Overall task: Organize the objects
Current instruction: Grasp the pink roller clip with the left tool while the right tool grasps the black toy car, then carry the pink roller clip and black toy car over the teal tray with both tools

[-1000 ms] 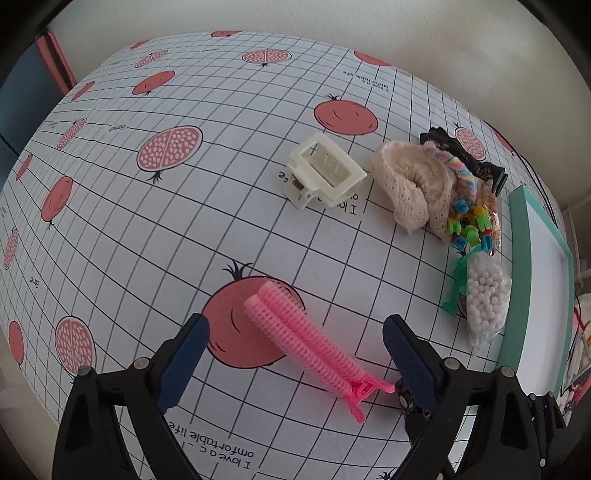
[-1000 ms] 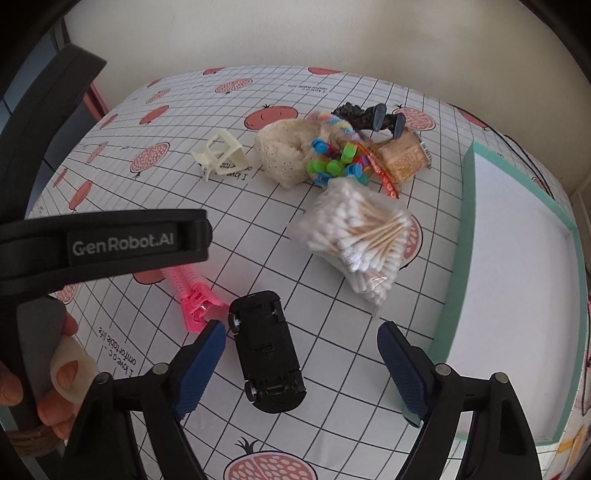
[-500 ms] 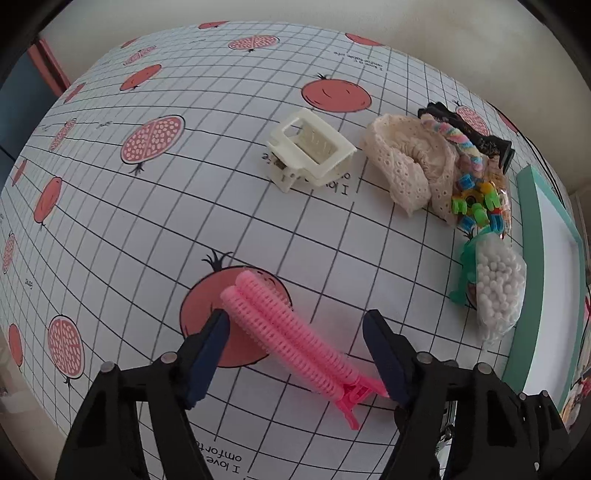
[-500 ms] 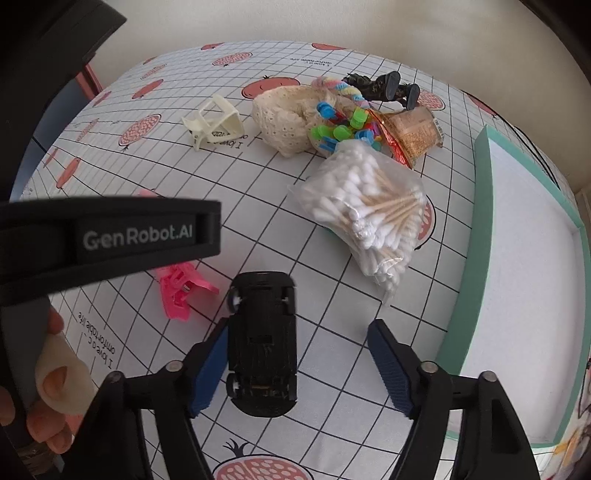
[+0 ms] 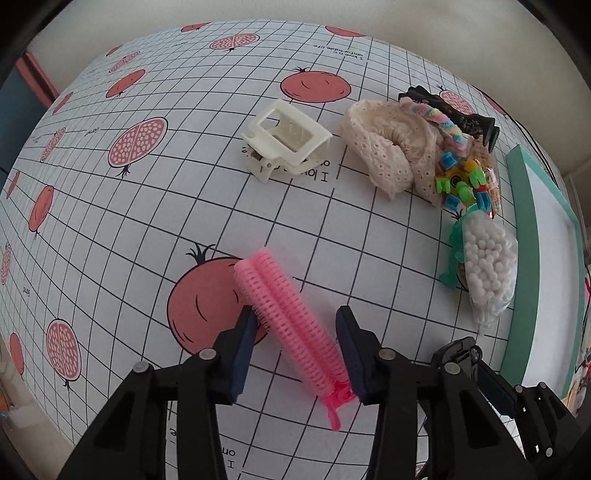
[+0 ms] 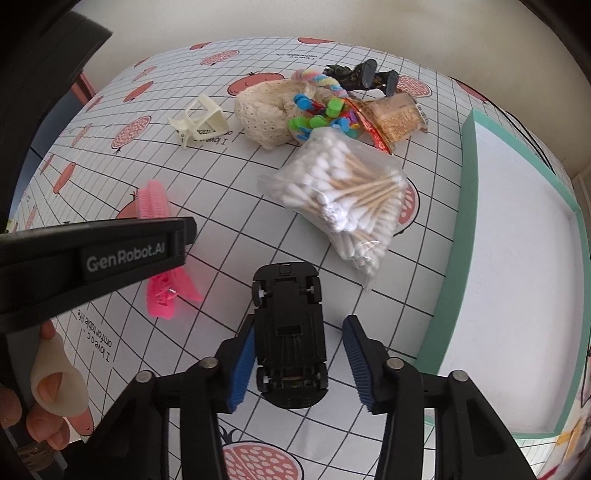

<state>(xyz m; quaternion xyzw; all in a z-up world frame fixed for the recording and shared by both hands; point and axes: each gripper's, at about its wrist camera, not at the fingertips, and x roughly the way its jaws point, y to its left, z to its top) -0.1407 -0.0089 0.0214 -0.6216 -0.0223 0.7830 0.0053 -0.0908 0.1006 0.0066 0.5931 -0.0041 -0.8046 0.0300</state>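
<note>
The left hand-held gripper [image 5: 295, 339] is released, with its fingers on both sides of the pink hair clip [image 5: 291, 321] lying on the surface [image 5: 184, 192]. The right hand-held gripper [image 6: 299, 354] is released too, around the upside-down black toy car [image 6: 290, 332]. I think this is the grabbing step. Next, both should squeeze shut, lift, and carry their things to the green tray [image 6: 450, 295] on the right.

Setting: home room. Counter under pomegranate-print grid tablecloth [image 5: 177, 206]; household clutter on it: hair clip [image 5: 286, 138], cotton swabs [image 6: 343, 192], toy car [image 6: 290, 332]; plain cream wall [image 6: 332, 18].
</note>
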